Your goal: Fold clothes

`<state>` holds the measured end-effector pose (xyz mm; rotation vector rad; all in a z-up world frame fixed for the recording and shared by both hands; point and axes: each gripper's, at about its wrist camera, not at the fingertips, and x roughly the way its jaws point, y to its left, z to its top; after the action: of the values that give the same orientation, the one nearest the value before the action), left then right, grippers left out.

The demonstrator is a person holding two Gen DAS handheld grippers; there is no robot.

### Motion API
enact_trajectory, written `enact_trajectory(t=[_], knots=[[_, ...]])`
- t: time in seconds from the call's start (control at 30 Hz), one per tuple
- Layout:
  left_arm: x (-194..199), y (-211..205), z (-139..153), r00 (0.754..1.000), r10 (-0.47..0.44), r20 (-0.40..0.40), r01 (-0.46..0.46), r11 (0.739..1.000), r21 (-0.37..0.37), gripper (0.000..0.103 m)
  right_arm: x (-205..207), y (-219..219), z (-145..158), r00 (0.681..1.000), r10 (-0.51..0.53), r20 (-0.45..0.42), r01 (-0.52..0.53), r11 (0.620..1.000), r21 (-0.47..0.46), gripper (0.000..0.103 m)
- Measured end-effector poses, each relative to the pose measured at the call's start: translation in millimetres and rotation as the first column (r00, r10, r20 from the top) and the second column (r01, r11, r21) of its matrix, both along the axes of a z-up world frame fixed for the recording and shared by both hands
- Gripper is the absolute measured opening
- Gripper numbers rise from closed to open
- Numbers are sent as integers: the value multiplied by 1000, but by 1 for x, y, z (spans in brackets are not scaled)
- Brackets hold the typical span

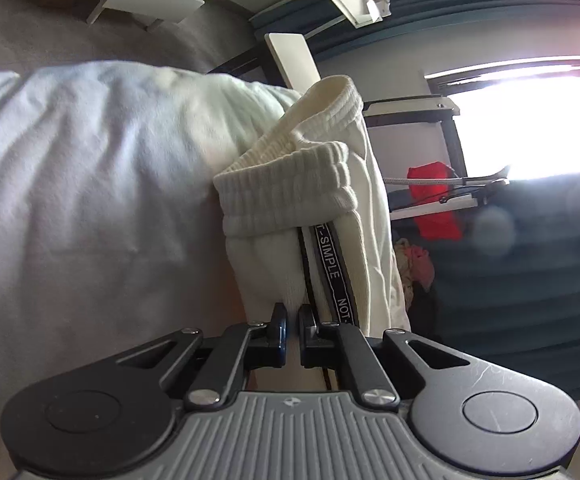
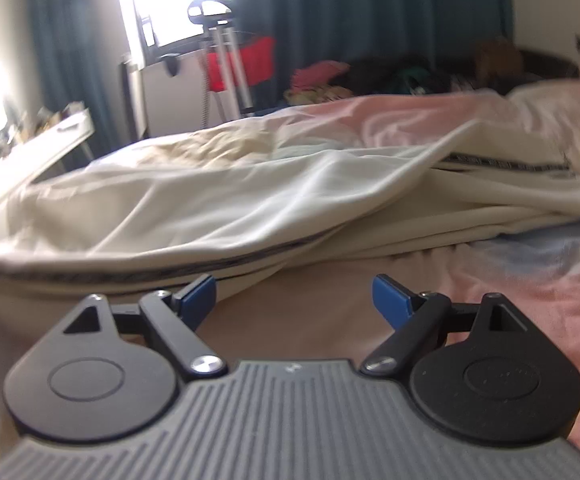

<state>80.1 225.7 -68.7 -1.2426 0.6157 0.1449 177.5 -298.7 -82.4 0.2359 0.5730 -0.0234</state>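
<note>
A pair of cream trousers [image 1: 273, 224] with ribbed cuffs and a black lettered side stripe [image 1: 332, 264] hangs in front of the left wrist camera. My left gripper [image 1: 293, 322] is shut on the cloth just beside the stripe. In the right wrist view the same cream trousers [image 2: 225, 196] lie spread in loose folds across the bed, their dark side stripe [image 2: 249, 258] running along the near edge. My right gripper [image 2: 294, 294] is open just short of that edge, low over the bedding, with nothing between its blue pads [image 2: 390, 296].
A pink and blue bedspread [image 2: 530, 280] covers the bed. A heap of mixed clothes [image 2: 370, 76] lies at the far end. A red item [image 2: 249, 62] hangs on a metal stand by the bright window; teal curtains [image 2: 370, 4] behind. A white table [image 2: 41, 140] stands left.
</note>
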Motion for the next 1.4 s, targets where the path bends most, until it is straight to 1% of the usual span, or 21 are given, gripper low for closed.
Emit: enact_trajectory(t=[0.07,0.1,0.2,0.23,0.27,0.37,0.43,0.53,0.6,0.67,0.7,0.73,0.77,0.8,0.83,0.93,1.0,1.1,1.23,1.33,1.4], knots=[[-5,5,6,999,-22,27,21,999,26,6,27,-26,6,998,-64,-15,64,997,41,86],[-5,5,7,999,-27,29,26,999,21,6,44,-42,8,993,-113,-25,115,992,59,86],[-3,5,10,999,-34,37,33,999,31,6,97,-98,5,961,-266,-76,275,951,139,86],[-2,5,12,999,-34,41,32,999,45,6,113,-116,3,944,-318,-88,328,934,145,85],[0,5,13,998,-36,47,33,998,55,6,127,-134,0,924,-368,-98,380,911,158,82],[12,1,9,996,-55,72,50,996,71,6,156,-185,-10,850,-512,-119,525,814,250,81],[23,2,4,995,-62,72,57,996,70,6,172,-203,-14,808,-582,-90,585,777,232,82],[35,3,-6,996,-59,65,55,996,63,6,201,-226,-27,764,-636,-103,643,741,191,81],[44,2,-12,997,-58,55,54,996,75,6,222,-240,-37,748,-653,-120,664,732,156,69],[51,1,-15,997,-57,55,52,995,84,6,240,-249,-46,747,-651,-135,664,738,115,54],[54,1,-16,997,-54,57,49,995,85,6,248,-252,-50,748,-648,-143,661,745,84,49],[57,1,-17,997,-51,61,45,995,87,6,254,-255,-53,749,-646,-147,659,750,59,29],[60,1,-17,997,-47,68,41,995,94,6,256,-257,-52,747,-649,-140,660,749,48,13],[63,0,-18,996,-44,74,36,994,102,6,257,-259,-52,746,-652,-133,662,749,37,11],[66,-1,-18,996,-42,79,33,993,112,6,257,-260,-49,747,-654,-118,661,750,30,7],[71,-2,-18,995,-35,90,23,991,130,6,241,-260,-21,770,-638,4,637,769,43,6],[68,-1,-16,995,-24,99,13,993,113,6,225,-261,6,782,-620,66,617,785,61,6],[59,1,-10,992,-2,130,-8,997,73,6,190,-265,54,791,-599,123,586,800,127,6],[35,13,4,986,29,163,-34,999,30,6,114,-261,112,797,-558,231,523,829,197,6],[16,26,16,984,38,176,-42,999,21,6,47,-261,128,811,-520,268,472,852,225,6],[7,32,16,988,20,153,-25,999,29,6,4,-259,121,832,-499,243,450,863,231,6]])
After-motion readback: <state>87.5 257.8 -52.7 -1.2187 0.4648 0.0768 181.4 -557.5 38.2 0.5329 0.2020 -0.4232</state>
